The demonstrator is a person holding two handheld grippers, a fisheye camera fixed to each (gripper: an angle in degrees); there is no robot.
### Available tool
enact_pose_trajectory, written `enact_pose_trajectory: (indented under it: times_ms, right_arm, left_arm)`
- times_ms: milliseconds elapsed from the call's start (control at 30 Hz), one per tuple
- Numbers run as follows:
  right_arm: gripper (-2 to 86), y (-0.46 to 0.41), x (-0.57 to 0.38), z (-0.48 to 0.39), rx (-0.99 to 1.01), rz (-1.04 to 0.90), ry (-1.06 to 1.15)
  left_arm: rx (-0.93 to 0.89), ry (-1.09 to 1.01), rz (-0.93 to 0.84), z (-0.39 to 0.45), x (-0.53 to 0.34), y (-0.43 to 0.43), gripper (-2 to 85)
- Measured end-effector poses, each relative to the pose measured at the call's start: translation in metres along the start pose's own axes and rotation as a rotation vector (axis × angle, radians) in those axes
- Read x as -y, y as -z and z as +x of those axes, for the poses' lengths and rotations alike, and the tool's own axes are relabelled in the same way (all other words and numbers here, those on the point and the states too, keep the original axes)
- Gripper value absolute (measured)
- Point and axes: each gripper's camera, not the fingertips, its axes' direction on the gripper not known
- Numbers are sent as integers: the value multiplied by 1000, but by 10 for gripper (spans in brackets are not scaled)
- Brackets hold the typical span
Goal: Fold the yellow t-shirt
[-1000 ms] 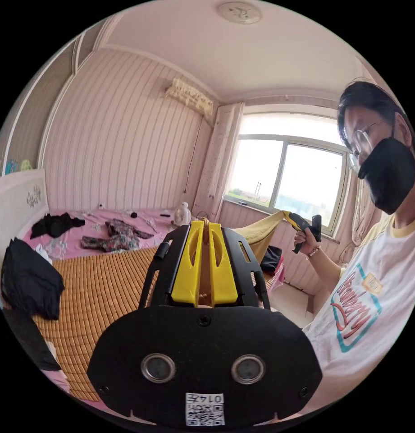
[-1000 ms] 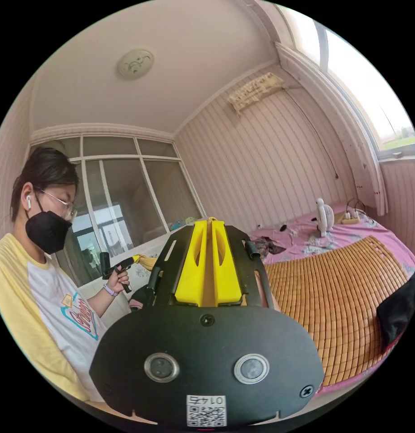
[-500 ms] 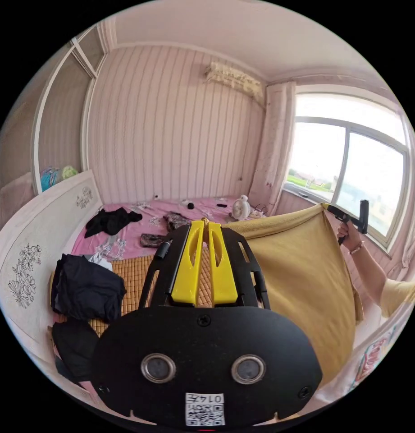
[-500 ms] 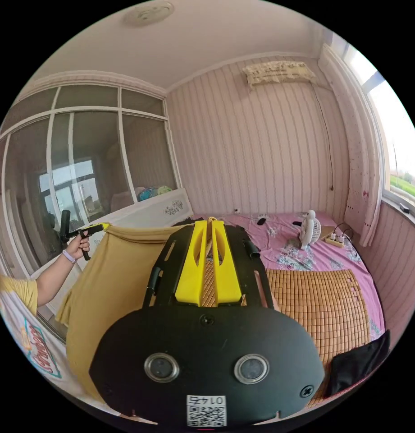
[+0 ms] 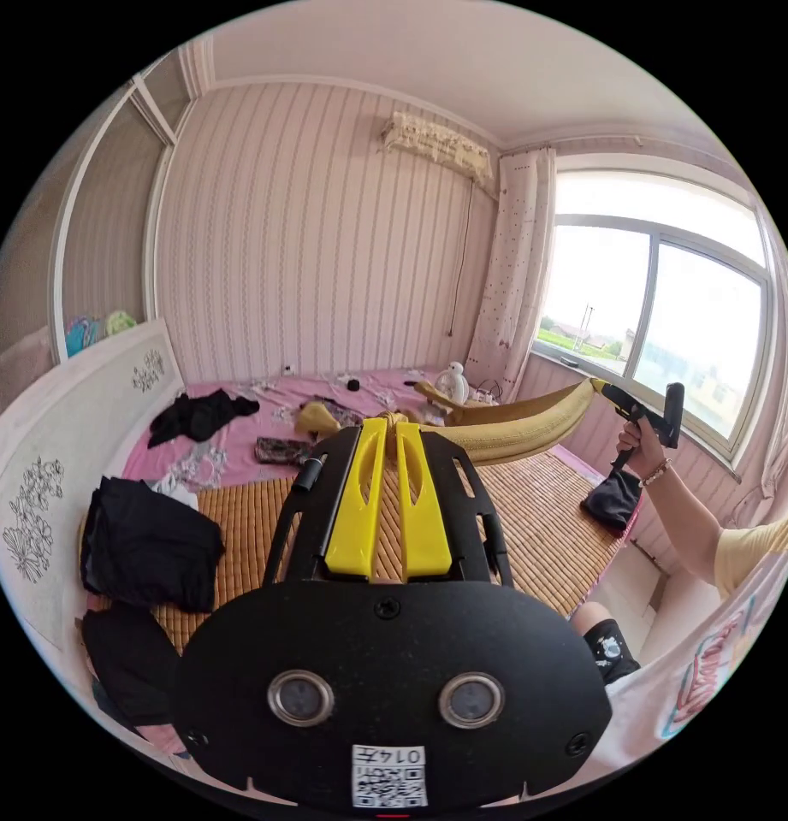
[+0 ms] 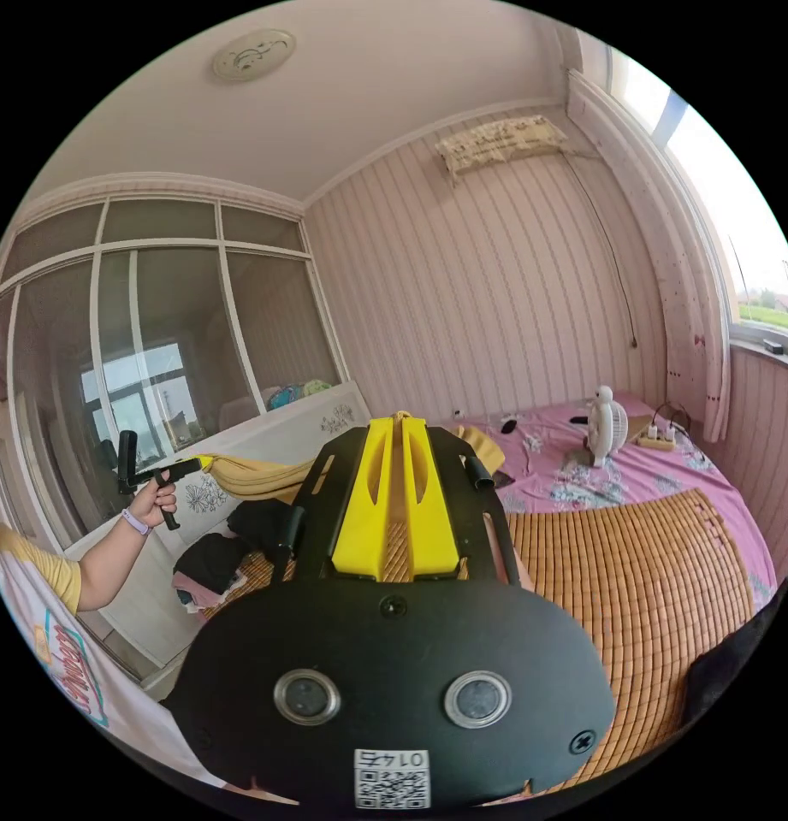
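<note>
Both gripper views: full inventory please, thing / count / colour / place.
yellow t-shirt: 1, mustard yellow, stretched in the air over the bed between the two claws
bamboo mat: 1, tan, on the bed
bedsheet: 1, pink floral, under the mat
dark clothes pile: 1, black, on the mat's edge by the headboard
black garment: 1, black, on the pink sheet near the wall
small fan: 1, white, far end of the bed
power strip: 1, pale, beside the fan
headboard: 1, white with a flower print, at the bed's side
window: 1, white frame, in the bright wall
left claw: 1, yellow jaws, shut on the shirt
right claw: 1, yellow jaws, shut on the shirt
person's hand: 1, holding the right claw's handle
</note>
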Motion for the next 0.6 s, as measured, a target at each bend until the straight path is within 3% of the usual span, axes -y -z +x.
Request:
enact_pose_trajectory:
  times_ms: [267, 433, 600]
  right_arm:
    - [10, -118, -164, 96, -200, -464, -248]
    - [11, -146, -228, 117, -194, -667, -286]
    - [12, -142, -259, 130, -187, -787, -275]
  left_arm:
    - [-44, 228, -567, -63, -178, -199, -2]
    - [-117, 388, -701, -91, -242, -242, -1]
    - [-103, 237, -791, -92, -252, -244, 1]
